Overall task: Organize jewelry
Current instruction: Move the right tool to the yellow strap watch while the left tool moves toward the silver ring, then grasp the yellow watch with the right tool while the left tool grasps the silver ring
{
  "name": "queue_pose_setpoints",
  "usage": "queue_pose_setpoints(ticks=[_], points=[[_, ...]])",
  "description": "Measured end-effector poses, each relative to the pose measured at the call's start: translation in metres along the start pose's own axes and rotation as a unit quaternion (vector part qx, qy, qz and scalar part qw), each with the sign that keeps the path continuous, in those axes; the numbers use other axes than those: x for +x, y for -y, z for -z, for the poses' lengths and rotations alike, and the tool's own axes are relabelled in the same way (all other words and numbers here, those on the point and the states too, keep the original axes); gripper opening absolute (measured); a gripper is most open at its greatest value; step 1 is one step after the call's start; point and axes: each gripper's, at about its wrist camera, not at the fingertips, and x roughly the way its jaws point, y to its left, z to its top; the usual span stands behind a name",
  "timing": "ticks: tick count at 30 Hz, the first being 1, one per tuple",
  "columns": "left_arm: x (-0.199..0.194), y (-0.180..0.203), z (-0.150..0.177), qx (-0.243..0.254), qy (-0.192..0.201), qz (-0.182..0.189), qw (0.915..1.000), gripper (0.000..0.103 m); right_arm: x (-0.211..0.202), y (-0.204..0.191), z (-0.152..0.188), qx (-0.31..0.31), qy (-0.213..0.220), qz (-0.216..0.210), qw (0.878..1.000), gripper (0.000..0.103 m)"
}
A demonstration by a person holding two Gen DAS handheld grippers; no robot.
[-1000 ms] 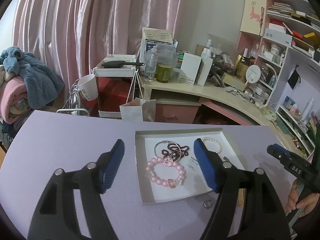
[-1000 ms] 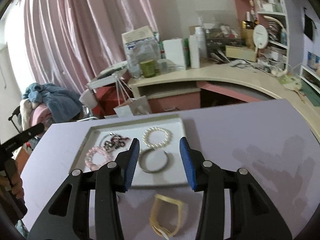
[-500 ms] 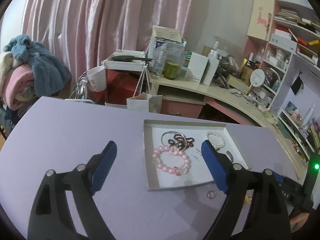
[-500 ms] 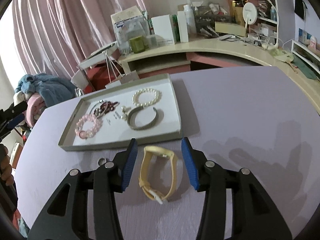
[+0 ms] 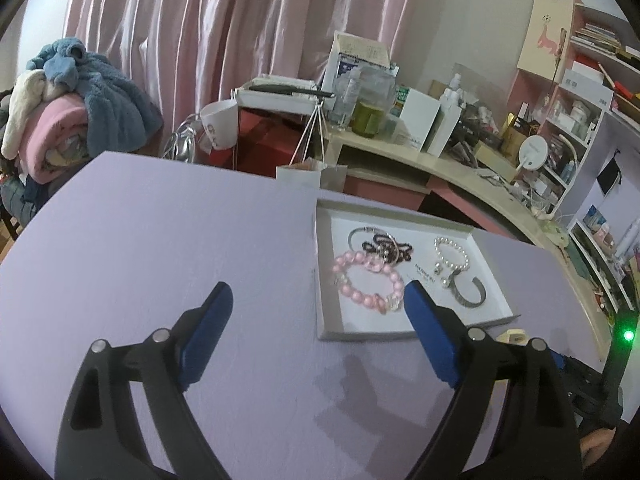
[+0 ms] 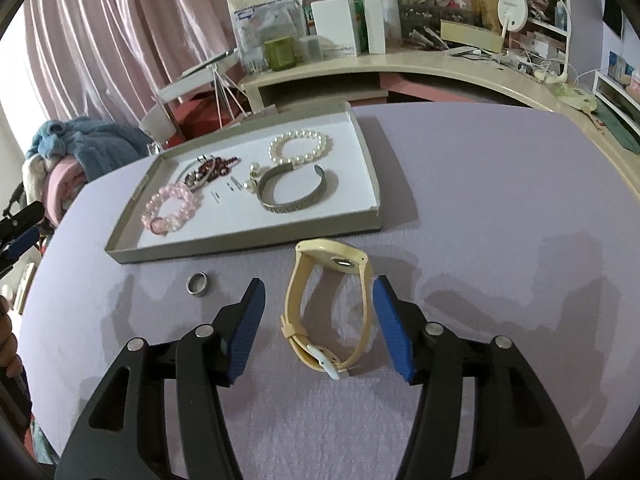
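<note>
Blue-pad R tongs wide, straddling yellow watch | L tongs wide, low

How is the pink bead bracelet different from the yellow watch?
The pink bead bracelet is a ring of round beads; the yellow watch is a smooth strap with a white buckle. The bracelet lies flat inside the tray; the watch stands on edge on the purple table, between the right gripper's open fingers. Both are closed loops.
</note>
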Motion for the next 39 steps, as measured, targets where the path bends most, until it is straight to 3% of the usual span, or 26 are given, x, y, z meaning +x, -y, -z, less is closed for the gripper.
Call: queue_pose_setpoints(ticks=[18,39], points=[[0.003,0.006,0.003,0.005,-0.001,0.003,1.0000,0.088,0.012,0.001,0.001,-0.008,-0.013,0.015,1.000,0.064],[0.006,0.021,0.013,0.022,-0.011,0.019,0.9995,0.088,0.024,-0.005,0.002,-0.027,-0.025,0.027,0.999,0.063]])
